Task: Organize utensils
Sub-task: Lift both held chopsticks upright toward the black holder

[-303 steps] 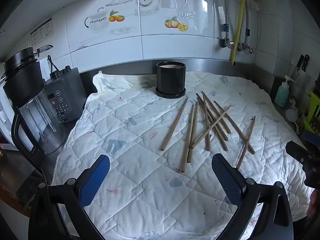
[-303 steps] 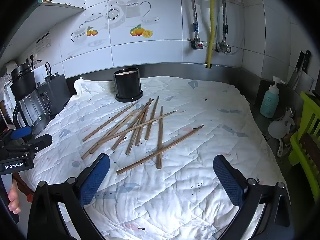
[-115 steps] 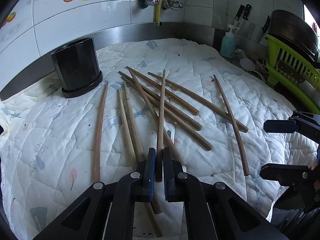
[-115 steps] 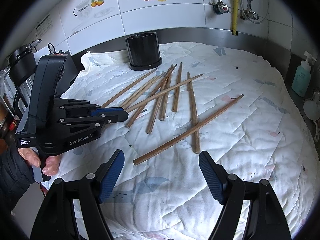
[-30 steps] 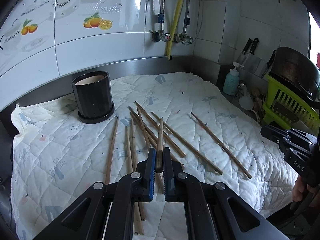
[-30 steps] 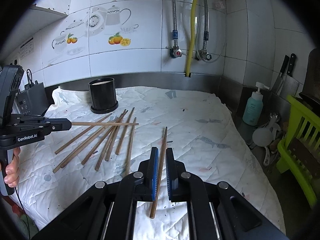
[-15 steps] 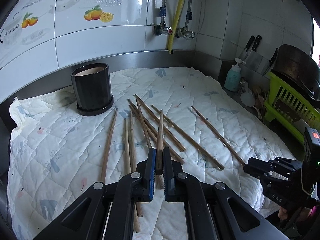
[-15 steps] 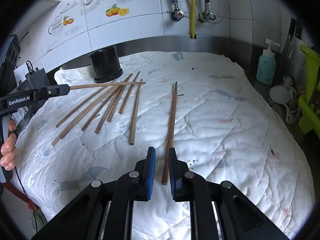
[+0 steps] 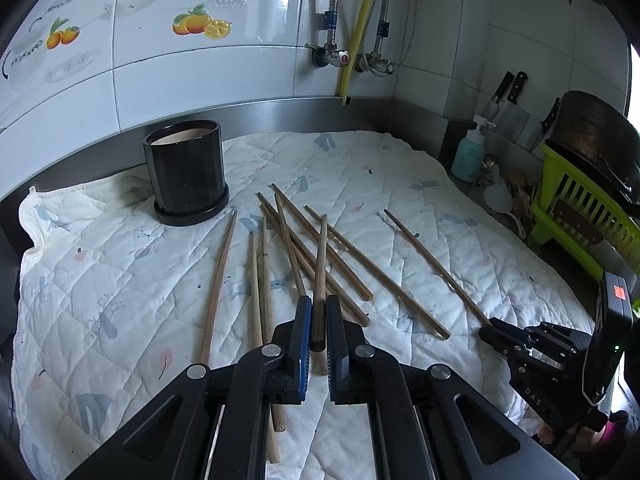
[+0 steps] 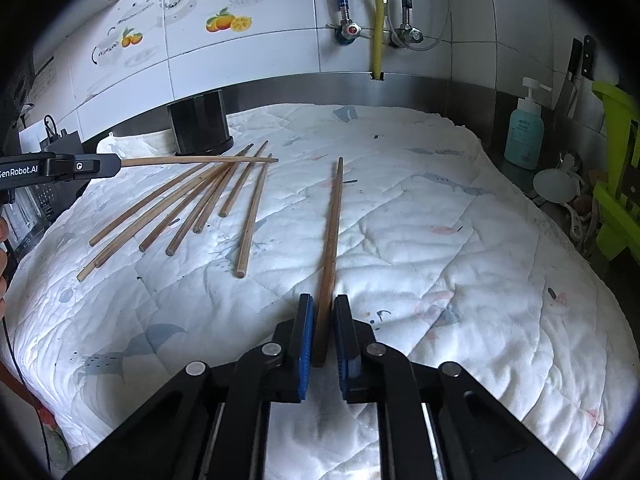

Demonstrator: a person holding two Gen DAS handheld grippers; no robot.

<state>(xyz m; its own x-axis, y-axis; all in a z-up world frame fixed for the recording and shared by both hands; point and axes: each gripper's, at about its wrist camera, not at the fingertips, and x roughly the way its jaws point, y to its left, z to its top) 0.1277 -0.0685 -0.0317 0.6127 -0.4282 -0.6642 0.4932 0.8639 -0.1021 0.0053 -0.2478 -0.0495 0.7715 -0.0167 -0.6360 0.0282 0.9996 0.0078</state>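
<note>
Across the quilted cloth on the counter, the black holder stood far left, nearer the left gripper, pinching one chopstick aimed far, while the right gripper pinched another chopstick, lengthwise away on the cloth.

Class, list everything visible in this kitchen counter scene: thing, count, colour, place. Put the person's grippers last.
Holder: one, black, back left of quilt.
Quilt: one, white, covering the counter.
Loose chopsticks: several, brown, fanned on quilt before the holder.
Lone chopstick: one, brown, lying apart to their right.
Held chopstick: one, brown, lifted above the pile.
Soap bottle: one, teal, back right corner.
Rack: one, green, far right.
Hose: one, yellow, back wall.
Left gripper: black, blue pads, shut on held chopstick.
Right gripper: black, blue pads, jaws just closed on lone chopstick.
</note>
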